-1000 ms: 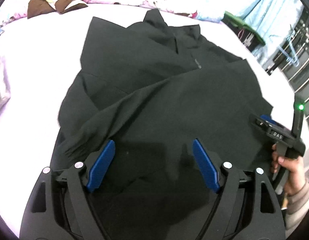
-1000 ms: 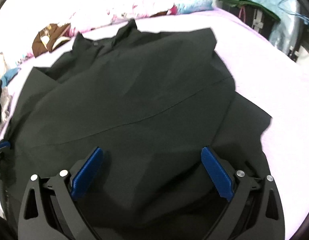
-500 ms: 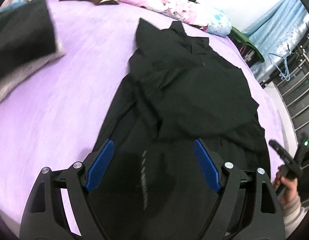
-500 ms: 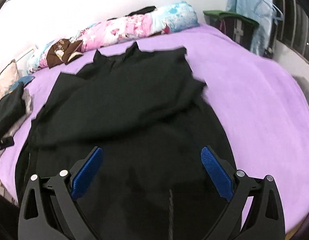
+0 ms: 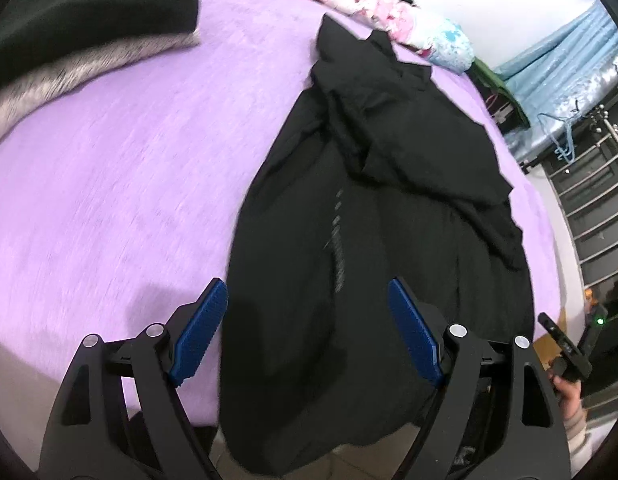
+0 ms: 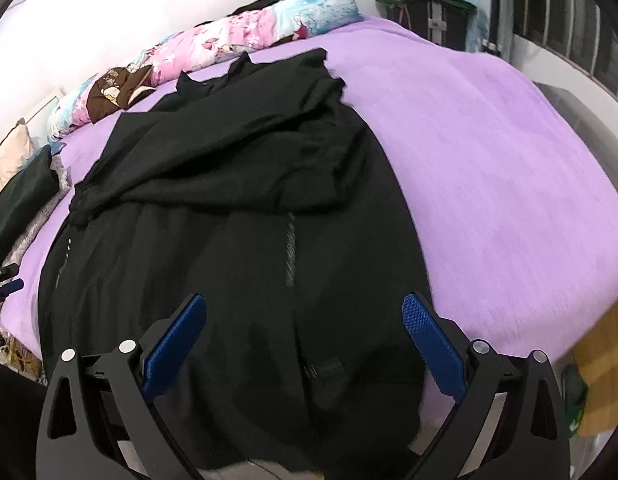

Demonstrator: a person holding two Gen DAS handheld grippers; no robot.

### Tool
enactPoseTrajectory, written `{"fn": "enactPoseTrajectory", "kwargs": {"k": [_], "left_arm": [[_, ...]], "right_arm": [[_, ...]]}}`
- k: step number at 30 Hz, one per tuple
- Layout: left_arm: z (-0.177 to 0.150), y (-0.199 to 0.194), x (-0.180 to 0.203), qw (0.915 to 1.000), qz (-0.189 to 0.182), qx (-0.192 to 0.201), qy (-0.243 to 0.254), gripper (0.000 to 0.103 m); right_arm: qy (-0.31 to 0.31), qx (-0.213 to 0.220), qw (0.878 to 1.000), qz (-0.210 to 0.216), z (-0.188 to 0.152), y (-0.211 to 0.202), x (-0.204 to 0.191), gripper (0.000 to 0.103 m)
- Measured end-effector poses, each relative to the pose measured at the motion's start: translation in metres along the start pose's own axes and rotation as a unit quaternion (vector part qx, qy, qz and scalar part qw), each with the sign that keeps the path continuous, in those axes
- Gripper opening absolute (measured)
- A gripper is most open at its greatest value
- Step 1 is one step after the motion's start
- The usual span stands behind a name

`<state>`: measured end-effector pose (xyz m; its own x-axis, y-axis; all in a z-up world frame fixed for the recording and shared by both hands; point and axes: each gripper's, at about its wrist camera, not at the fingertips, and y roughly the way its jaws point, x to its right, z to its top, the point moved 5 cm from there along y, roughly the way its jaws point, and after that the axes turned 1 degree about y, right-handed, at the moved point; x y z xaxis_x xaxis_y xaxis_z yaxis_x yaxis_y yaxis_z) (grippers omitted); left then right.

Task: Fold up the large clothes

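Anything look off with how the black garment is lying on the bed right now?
Yes. The black garment lies only half flat: its upper layers are bunched in a crooked heap, and its near hem hangs over the edge of the purple bed. Both grippers are open, holding nothing.

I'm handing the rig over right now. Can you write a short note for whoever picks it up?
Left gripper: open, nothing between its fingers, above the garment's near end.
Right gripper: open, empty, also above the near end.
Black garment: lies lengthwise on the purple bed, collar at the far end, upper part already folded over the body; its near end hangs over the bed's edge.
Left to do: grasp the near end and fold it up towards the collar, then tidy.
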<state>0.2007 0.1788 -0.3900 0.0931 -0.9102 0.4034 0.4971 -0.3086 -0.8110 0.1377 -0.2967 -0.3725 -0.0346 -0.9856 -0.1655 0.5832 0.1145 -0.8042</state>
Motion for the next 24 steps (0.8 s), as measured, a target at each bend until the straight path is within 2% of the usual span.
{"fn": "enactPoseTrajectory", "kwargs": {"k": [5, 7, 10, 14, 19, 21, 23, 24], "left_arm": [[-0.020, 0.004, -0.024, 0.9997, 0.004, -0.018, -0.016, 0.079], [-0.028, 0.006, -0.034, 0.9992, -0.007, -0.022, -0.031, 0.079], [-0.039, 0.011, -0.040, 0.9984, -0.018, -0.033, -0.042, 0.079], [-0.052, 0.013, -0.029, 0.9973, -0.052, -0.045, -0.028, 0.079], [-0.065, 0.025, -0.026, 0.9967, -0.041, -0.071, 0.004, 0.079], [-0.066, 0.028, -0.029, 0.9965, -0.041, -0.073, -0.002, 0.078], [-0.068, 0.033, -0.031, 0.9965, -0.028, -0.078, 0.003, 0.077], [-0.068, 0.035, -0.031, 0.9965, -0.026, -0.080, 0.006, 0.077]], "right_arm": [[0.019, -0.018, 1.000, 0.004, -0.021, -0.003, 0.027, 0.097], [0.023, -0.031, 0.999, -0.006, -0.030, -0.002, 0.040, 0.097], [0.031, -0.039, 0.999, 0.003, -0.036, -0.001, 0.050, 0.097], [0.034, -0.055, 0.998, 0.029, -0.042, 0.006, 0.058, 0.097], [0.030, -0.059, 0.996, 0.054, -0.041, 0.015, 0.057, 0.095], [0.032, -0.058, 0.996, 0.067, -0.039, 0.017, 0.054, 0.090], [0.026, -0.068, 0.994, 0.079, -0.040, 0.022, 0.049, 0.073], [0.021, -0.077, 0.994, 0.079, -0.041, 0.025, 0.047, 0.061]]}}
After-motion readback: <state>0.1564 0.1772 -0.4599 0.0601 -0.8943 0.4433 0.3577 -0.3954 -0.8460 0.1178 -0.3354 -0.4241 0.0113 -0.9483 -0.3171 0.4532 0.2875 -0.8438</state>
